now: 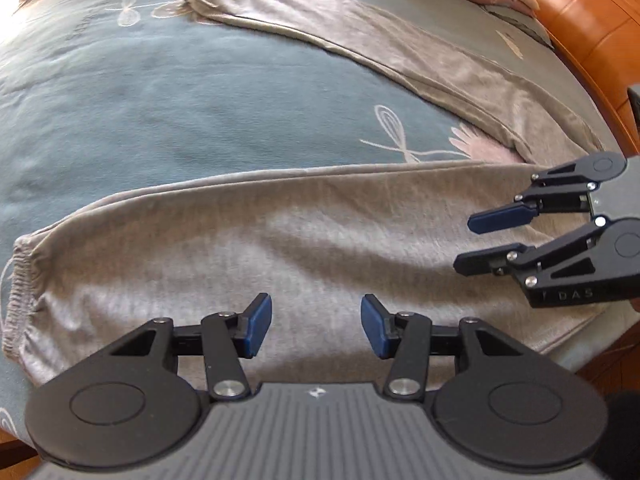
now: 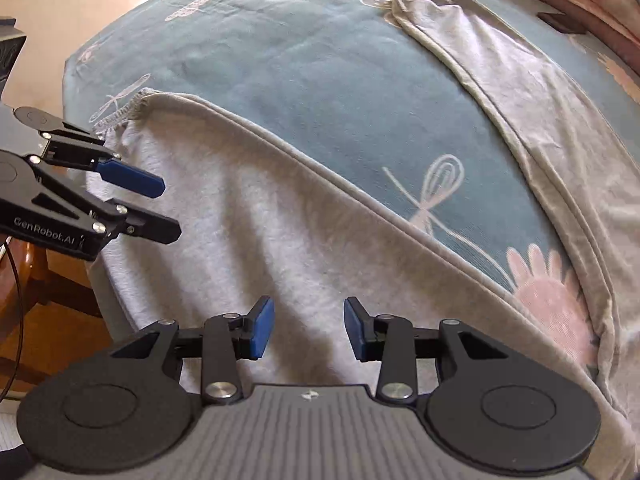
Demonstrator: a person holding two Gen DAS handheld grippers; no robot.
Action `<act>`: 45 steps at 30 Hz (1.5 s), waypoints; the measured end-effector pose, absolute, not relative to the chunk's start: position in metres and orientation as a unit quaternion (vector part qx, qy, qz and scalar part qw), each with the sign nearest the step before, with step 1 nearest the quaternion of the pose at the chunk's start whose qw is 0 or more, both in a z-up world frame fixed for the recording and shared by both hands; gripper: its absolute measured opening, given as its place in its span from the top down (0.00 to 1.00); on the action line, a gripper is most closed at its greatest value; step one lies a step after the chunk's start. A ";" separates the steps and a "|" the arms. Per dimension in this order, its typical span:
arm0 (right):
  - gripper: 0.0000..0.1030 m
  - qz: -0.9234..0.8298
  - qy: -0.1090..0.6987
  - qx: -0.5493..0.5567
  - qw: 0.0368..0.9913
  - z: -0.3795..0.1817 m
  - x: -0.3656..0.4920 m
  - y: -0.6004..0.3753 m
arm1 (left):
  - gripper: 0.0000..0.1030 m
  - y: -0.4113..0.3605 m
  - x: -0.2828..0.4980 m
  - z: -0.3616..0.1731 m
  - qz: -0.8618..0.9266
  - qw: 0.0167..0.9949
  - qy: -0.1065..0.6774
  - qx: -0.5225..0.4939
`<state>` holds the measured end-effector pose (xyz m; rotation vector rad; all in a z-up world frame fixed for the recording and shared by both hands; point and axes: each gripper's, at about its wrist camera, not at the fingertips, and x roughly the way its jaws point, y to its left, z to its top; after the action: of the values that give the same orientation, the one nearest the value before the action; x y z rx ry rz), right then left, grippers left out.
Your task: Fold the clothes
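Left wrist view. The left gripper (image 1: 316, 326) hangs over the near leg of the grey trousers (image 1: 280, 248), its blue-padded fingers (image 1: 258, 326) apart with only cloth below them and nothing between. The trousers lie spread on the blue flower-print bedspread (image 1: 140, 92): the near leg runs along the bed's near edge, its gathered cuff (image 1: 18, 292) toward the left edge, while the far leg (image 1: 360, 44) stretches toward the far edge. The right gripper (image 1: 480, 240) enters from the right, fingers apart, over the same leg. Wooden furniture (image 1: 592, 20) stands beyond the bed's far right corner.

Right wrist view. The right gripper (image 2: 309, 328) sits above the near trouser leg (image 2: 240, 240), fingers (image 2: 260, 330) apart and empty. The left gripper (image 2: 160, 210) enters from the left near the cuff (image 2: 124, 112), fingers likewise parted.
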<state>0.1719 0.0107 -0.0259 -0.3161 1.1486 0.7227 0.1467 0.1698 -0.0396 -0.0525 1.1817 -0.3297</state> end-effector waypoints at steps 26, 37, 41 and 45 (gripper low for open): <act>0.59 0.311 0.470 -0.128 0.816 -0.015 0.174 -0.153 | 0.36 0.046 0.093 -0.038 -0.318 0.733 0.581 0.155; 0.66 0.479 0.434 -0.358 0.674 -0.060 0.046 -0.152 | 0.35 -0.050 0.041 -0.053 -0.469 0.681 0.410 0.384; 0.72 0.445 0.432 -0.378 0.688 -0.059 0.048 -0.149 | 0.35 -0.067 0.037 -0.057 -0.484 0.673 0.392 0.400; 0.95 0.444 0.455 -0.341 0.693 -0.055 0.054 -0.148 | 0.39 -0.081 0.045 -0.061 -0.484 0.681 0.390 0.387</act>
<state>0.0545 -0.1481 -0.0547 -0.7609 1.0153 0.9905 0.0449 -0.0809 -0.0608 0.8685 0.8759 -1.0865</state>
